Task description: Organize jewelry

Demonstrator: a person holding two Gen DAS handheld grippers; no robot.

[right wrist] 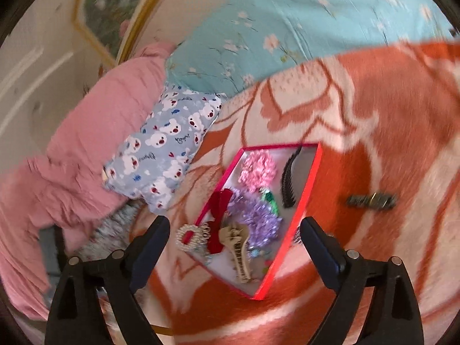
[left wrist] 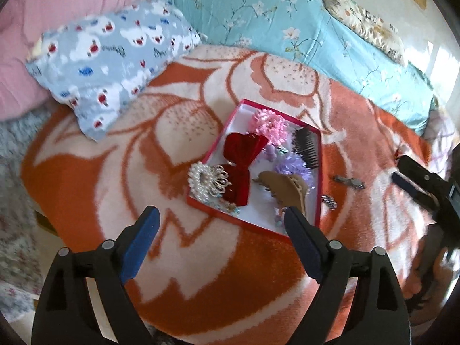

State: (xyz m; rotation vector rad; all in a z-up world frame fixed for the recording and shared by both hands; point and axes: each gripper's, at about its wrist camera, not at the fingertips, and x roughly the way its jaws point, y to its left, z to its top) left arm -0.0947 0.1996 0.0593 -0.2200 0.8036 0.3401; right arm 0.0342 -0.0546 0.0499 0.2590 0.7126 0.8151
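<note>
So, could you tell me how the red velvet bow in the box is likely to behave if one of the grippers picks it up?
The red velvet bow looks soft and padded, so it would probably squash between the pads and feel light. Its loops may flop if gripped at one end. It lies against the pearl piece in the red box, which it might drag along.

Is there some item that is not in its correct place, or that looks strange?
Yes. A dark hair clip lies on the blanket outside the red box, and a small silver piece sits on the blanket against the box wall. The pearl ornament hangs over the box rim instead of lying inside.
</note>
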